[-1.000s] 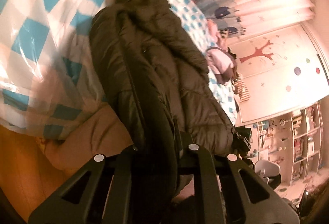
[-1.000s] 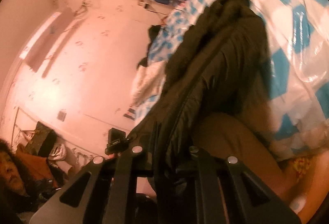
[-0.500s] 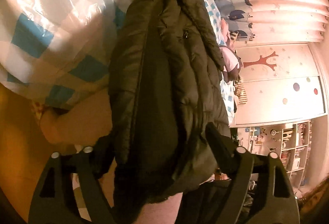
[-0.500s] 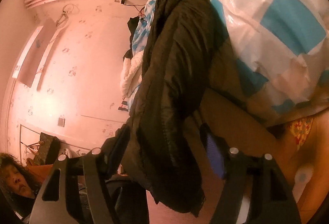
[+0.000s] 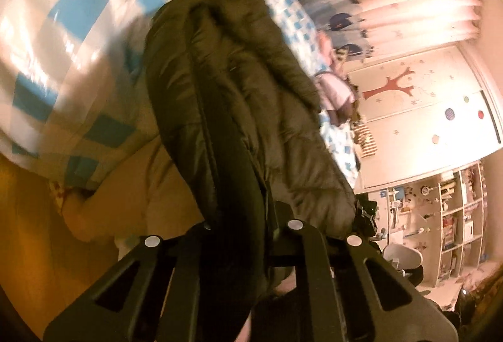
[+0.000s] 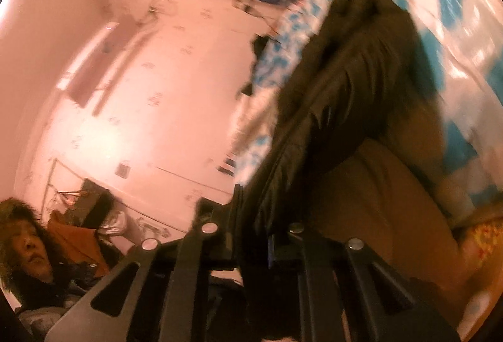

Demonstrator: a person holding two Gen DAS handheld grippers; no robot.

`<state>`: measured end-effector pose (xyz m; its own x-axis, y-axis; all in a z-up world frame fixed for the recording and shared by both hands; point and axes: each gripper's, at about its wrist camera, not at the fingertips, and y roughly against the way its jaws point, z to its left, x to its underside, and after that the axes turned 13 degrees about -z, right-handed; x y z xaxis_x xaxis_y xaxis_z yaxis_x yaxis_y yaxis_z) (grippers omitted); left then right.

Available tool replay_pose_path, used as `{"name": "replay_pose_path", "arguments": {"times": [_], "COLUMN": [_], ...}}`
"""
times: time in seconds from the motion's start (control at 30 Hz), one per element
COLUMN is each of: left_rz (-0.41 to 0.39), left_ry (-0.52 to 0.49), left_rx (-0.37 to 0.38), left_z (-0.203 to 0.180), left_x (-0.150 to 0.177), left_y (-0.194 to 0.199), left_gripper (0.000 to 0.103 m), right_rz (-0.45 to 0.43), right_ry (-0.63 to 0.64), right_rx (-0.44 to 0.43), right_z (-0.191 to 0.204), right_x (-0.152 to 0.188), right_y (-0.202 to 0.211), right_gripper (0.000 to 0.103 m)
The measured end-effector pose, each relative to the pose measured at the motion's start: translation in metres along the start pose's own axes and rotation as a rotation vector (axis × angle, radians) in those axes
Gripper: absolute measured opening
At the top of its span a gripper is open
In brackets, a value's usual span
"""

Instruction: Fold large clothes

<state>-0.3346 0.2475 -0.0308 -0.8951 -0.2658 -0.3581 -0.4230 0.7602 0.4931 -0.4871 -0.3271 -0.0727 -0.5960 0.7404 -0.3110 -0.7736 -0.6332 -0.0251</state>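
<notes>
The left gripper (image 5: 242, 235) is matte black plastic, built of angular arms with long triangular cut-outs and round silver screw heads at the joints. The right gripper (image 6: 254, 235) has the same black frame, cut-outs and silver screws. The person (image 6: 34, 250) wears a dark jacket with a fur-trimmed hood.

Both wrist views closely overlook the jacket (image 5: 239, 109) lengthwise.
</notes>
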Motion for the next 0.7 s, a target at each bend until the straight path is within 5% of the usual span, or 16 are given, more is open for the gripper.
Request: {"name": "replay_pose_path", "arguments": {"times": [0.2, 0.37, 0.7], "left_rz": [-0.028, -0.014, -0.136], "left_ry": [-0.043, 0.037, 0.08], "left_rx": [0.088, 0.081, 0.212], "left_z": [-0.028, 0.001, -0.025], "left_x": [-0.001, 0.002, -0.057], "left_y": [0.031, 0.031, 0.028], "left_gripper": [0.009, 0.009, 0.009], "right_rz": [-0.079, -0.127, -0.166], "right_ry": [-0.02, -0.083, -0.053], "right_rx": [-0.147, -0.18, -0.28], "right_z": [0.021, 0.002, 0.026], "right_x": [0.003, 0.007, -0.056], "right_y": [0.015, 0.022, -0.006], "right_gripper": [0.013, 0.013, 0.013]}}
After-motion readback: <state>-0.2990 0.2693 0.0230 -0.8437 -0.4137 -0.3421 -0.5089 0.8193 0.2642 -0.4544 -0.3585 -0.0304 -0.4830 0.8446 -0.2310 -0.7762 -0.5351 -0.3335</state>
